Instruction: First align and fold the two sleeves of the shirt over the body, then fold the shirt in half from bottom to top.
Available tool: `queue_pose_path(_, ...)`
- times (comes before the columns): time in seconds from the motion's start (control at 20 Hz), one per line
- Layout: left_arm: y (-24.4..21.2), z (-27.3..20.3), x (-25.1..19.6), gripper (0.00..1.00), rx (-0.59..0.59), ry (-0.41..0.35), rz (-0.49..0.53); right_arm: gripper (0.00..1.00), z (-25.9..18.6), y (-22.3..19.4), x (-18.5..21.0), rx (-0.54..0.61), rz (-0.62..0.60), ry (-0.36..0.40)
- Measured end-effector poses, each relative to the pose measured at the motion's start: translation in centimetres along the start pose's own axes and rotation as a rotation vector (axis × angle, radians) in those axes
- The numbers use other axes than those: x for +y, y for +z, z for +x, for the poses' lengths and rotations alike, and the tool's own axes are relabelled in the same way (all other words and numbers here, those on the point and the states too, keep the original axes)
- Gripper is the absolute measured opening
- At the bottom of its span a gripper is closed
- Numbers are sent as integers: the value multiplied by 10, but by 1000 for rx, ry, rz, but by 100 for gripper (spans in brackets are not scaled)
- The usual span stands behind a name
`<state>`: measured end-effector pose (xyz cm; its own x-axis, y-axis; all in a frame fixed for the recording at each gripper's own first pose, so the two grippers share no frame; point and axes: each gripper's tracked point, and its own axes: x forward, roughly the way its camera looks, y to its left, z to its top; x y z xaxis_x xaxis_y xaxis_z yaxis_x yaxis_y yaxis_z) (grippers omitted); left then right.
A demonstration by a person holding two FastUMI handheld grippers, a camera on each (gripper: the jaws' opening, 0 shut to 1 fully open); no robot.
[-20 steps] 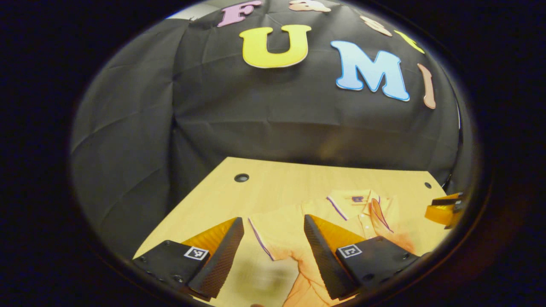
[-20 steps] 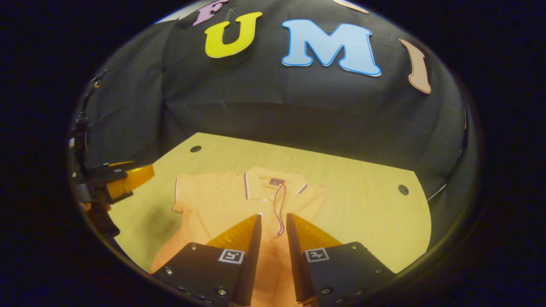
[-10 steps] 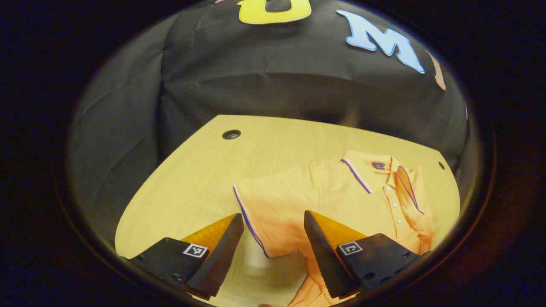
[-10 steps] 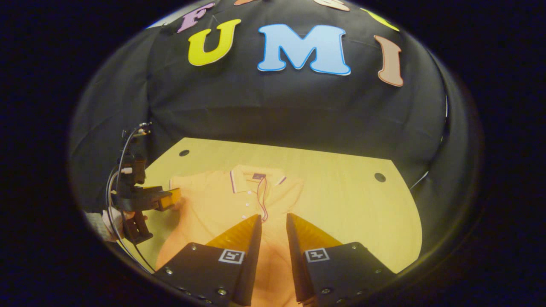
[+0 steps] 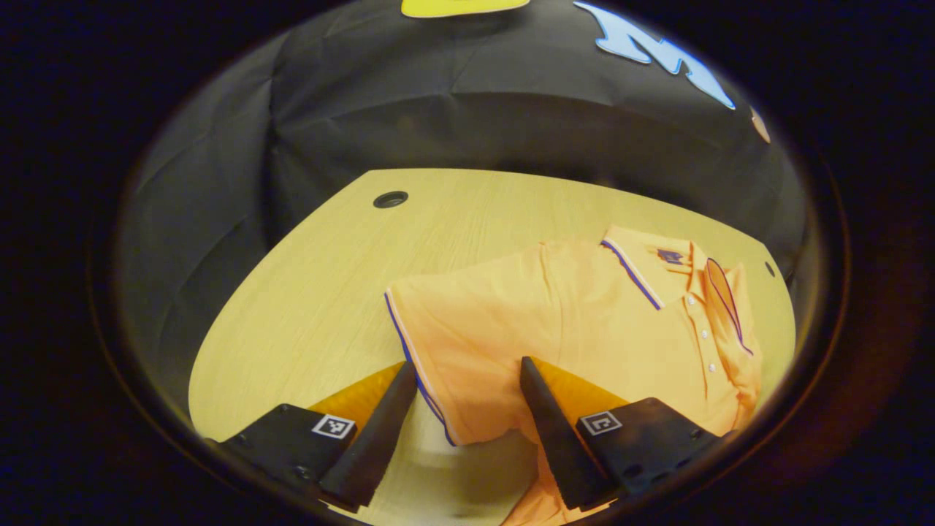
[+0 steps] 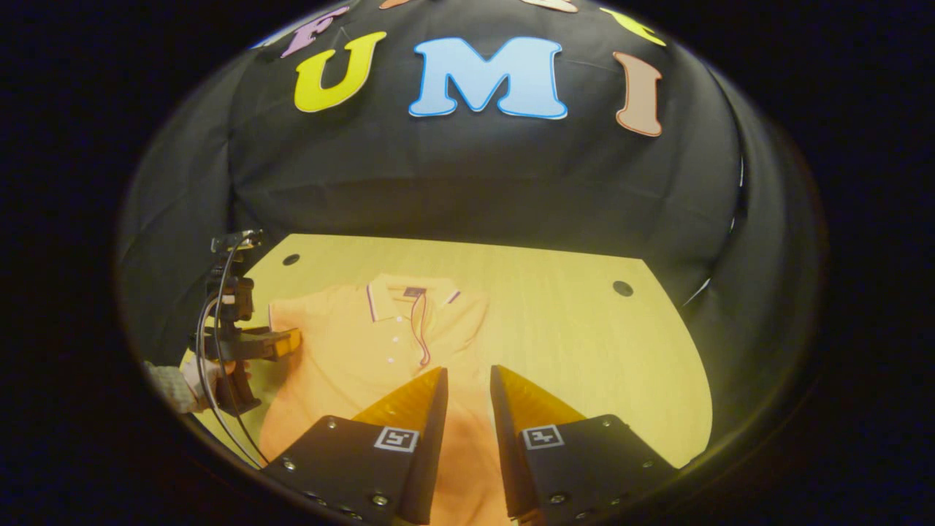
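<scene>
An orange polo shirt [image 5: 584, 321] lies flat on the wooden table [image 5: 329, 277], collar toward the booth wall. Its left sleeve [image 5: 445, 329] is spread out sideways, and my left gripper [image 5: 467, 380] stands open just above it, fingers straddling the striped hem. The other sleeve [image 5: 730, 321] lies folded over the chest beside the button placket. In the right gripper view the shirt [image 6: 350, 351] is ahead and to the left. My right gripper [image 6: 467, 380] hovers over the shirt's lower part, fingers a narrow gap apart with nothing between them. The left gripper [image 6: 281, 342] shows at the sleeve, held by a hand [image 6: 197, 372].
The table has a round cable hole at its far left [image 5: 390, 199] and another at its far right [image 6: 622, 288]. Bare wood [image 6: 584, 351] stretches to the right of the shirt. Black cloth walls close in behind and beside the table.
My left gripper has moved forward and down onto the spread left sleeve, staying open. My right gripper has drawn back from the shirt, its narrow gap unchanged.
</scene>
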<state>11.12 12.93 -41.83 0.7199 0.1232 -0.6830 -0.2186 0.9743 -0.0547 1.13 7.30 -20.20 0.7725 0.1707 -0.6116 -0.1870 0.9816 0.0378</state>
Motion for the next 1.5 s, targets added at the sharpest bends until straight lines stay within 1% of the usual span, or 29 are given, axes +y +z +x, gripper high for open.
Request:
queue_pose_path(0.05, 0, 1, -2, 88, -4, -3, 0, 37, 0, -1, 0, 3, 1, 0)
queue_pose_path(0.1, 2, 1, -6, 81, -8, -8, 2, 37, -1, -2, 0, 6, 0, 1)
queue_pose_path(0.15, 2, 2, -8, 69, -11, -14, 4, 37, -1, -3, 1, 11, 0, 3)
queue_pose_path(0.2, 4, 4, -11, 51, -15, -15, 2, 37, 0, -4, 2, 15, 0, 4)
queue_pose_path(0.3, 5, 4, -10, 30, -21, -10, -1, 37, 0, -5, 2, 21, -1, 4)
queue_pose_path(0.35, 3, 3, -10, 30, -18, -9, -9, 37, 1, -6, 1, 24, -2, 3)
queue_pose_path(0.4, 4, 2, -9, 15, -20, -3, 0, 37, 1, -6, 0, 25, -1, 2)
queue_pose_path(0.45, 4, 3, -9, 16, -11, -2, 6, 37, 1, -7, 0, 28, 0, 1)
queue_pose_path(0.5, 4, 1, -11, 9, -6, 6, 22, 37, 1, -7, -1, 31, 2, 0)
queue_pose_path(0.7, 10, -3, -14, 9, -8, 50, 80, 37, 0, -7, -8, 36, 16, -7)
queue_pose_path(0.8, 23, -9, -21, 9, -47, 55, 113, 37, -2, -10, -10, 39, 26, -12)
queue_pose_path(0.95, 43, -19, -37, 9, -99, 44, 198, 37, -4, -13, -15, 45, 49, -18)
queue_pose_path(1.0, 50, -22, -44, 9, -119, 37, 225, 35, -5, -15, -16, 47, 58, -20)
queue_pose_path(1.05, 57, -26, -52, 9, -140, 28, 251, 37, -5, -18, -18, 50, 66, -23)
queue_pose_path(1.25, 74, -42, -93, 9, -220, -20, 389, 37, -9, -22, -25, 54, 87, -34)
queue_pose_path(1.4, 72, -56, -130, 9, -260, -80, 505, 37, -11, -26, -31, 54, 106, -45)
queue_pose_path(1.5, 60, -54, -151, 9, -259, -111, 549, 37, -13, -31, -35, 57, 118, -53)
